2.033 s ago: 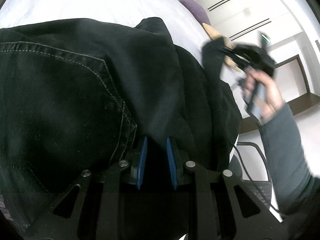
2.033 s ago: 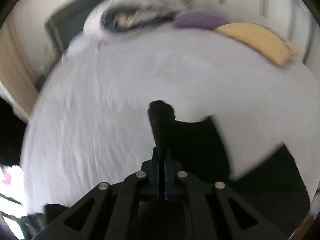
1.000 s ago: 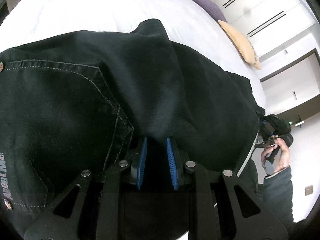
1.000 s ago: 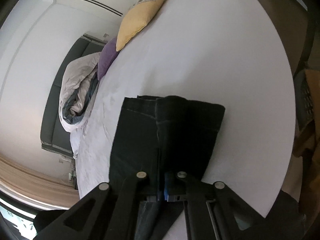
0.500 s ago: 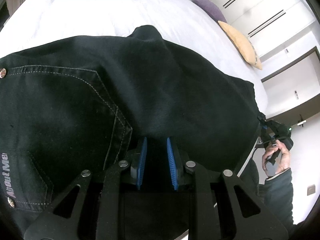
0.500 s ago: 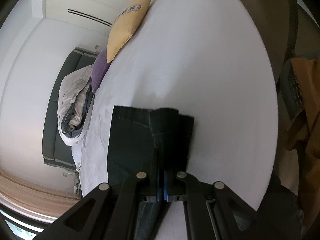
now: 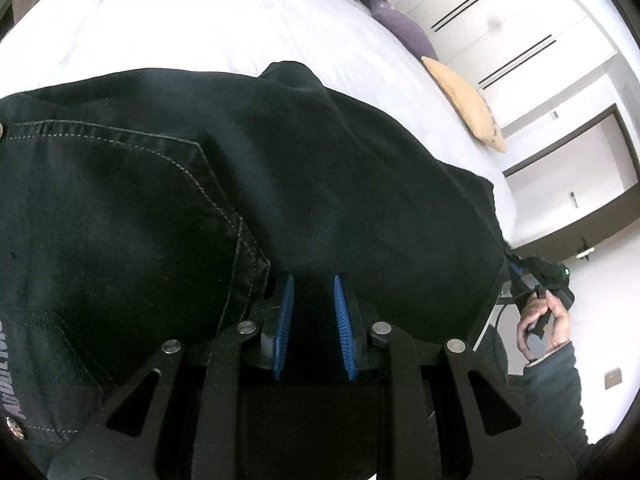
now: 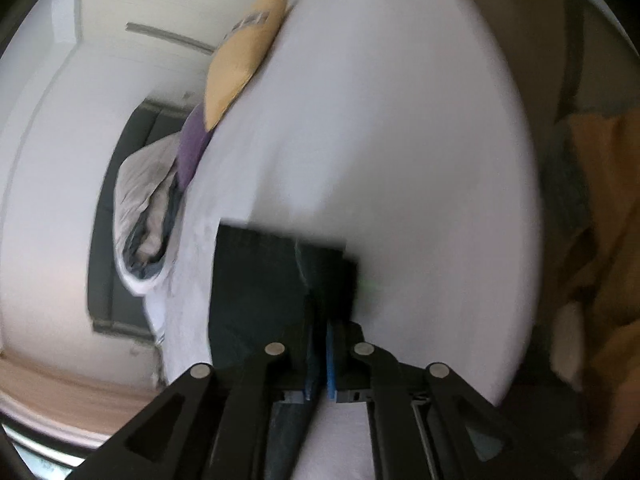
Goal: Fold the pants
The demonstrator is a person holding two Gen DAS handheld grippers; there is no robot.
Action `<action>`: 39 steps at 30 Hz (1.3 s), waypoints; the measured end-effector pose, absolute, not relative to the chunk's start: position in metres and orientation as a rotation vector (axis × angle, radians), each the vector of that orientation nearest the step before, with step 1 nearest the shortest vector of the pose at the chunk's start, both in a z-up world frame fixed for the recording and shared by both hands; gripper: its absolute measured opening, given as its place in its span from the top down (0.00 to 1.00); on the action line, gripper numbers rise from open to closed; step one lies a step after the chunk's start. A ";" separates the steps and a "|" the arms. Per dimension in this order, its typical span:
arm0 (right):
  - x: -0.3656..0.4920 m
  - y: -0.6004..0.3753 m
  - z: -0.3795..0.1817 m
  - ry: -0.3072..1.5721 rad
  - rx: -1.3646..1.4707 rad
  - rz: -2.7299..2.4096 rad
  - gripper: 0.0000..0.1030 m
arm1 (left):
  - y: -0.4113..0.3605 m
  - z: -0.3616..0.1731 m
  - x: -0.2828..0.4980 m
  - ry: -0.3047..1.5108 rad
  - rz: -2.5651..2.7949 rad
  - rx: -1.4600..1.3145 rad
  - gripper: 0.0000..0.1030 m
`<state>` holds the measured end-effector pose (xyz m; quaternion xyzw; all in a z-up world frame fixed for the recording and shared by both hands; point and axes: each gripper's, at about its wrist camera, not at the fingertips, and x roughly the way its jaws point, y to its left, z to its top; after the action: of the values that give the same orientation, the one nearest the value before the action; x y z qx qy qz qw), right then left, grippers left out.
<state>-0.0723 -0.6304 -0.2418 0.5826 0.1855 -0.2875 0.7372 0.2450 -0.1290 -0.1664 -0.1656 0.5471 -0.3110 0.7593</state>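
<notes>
Black pants point(image 7: 280, 184) lie spread on the white bed point(image 7: 180, 20), back pocket up at the left. My left gripper point(image 7: 314, 300) rests at the pants' near edge, its blue pads apart with dark cloth between them. My right gripper point(image 8: 320, 320) is shut on the hem end of the pants point(image 8: 260, 280), which lies on the bed point(image 8: 400, 140). The right gripper also shows in the left wrist view point(image 7: 536, 280), at the pants' far right edge, in a hand.
A yellow pillow point(image 7: 468, 104), a purple pillow point(image 7: 404, 36) and a bundled duvet point(image 8: 148, 208) lie at the head of the bed. The bed's edge runs by the right gripper, with an orange-brown cloth point(image 8: 600, 200) beyond it.
The right gripper has carried the leg end down from the air and laid it flat on the bed, then pulled it toward the bed's edge. The left gripper has hardly moved.
</notes>
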 end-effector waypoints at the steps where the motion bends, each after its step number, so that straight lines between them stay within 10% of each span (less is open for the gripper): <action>1: -0.079 -0.631 -0.232 0.422 1.236 -0.714 0.75 | -0.127 -0.167 0.244 1.189 -0.677 -0.363 0.80; 9: 0.040 -0.512 -0.120 0.563 0.721 -0.142 0.75 | -0.103 -0.152 0.242 1.133 -0.625 -0.396 0.80; 16: 0.128 -0.429 -0.209 0.884 0.734 0.083 0.76 | -0.026 -0.155 0.248 1.091 -0.514 -0.500 0.80; 17: 0.124 -0.439 -0.229 0.928 0.722 -0.001 1.00 | -0.014 -0.159 0.247 1.093 -0.513 -0.531 0.80; 22: 0.076 -0.501 -0.226 0.813 0.849 -0.245 1.00 | 0.036 -0.168 0.230 1.066 -0.450 -0.594 0.80; 29: 0.140 -0.399 -0.167 0.828 0.657 0.098 0.66 | 0.058 -0.171 0.218 1.048 -0.433 -0.596 0.80; 35: 0.234 -0.257 -0.203 1.049 0.588 0.519 0.65 | 0.065 -0.175 0.211 1.048 -0.411 -0.611 0.80; 39: 0.288 -0.287 -0.246 1.109 0.697 0.386 1.00 | 0.063 -0.181 0.214 1.060 -0.392 -0.640 0.86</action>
<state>0.2880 -0.2865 -0.2456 0.3221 0.5124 0.1786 0.7758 0.2136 0.0625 -0.1811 -0.2979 0.4937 -0.1825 0.7964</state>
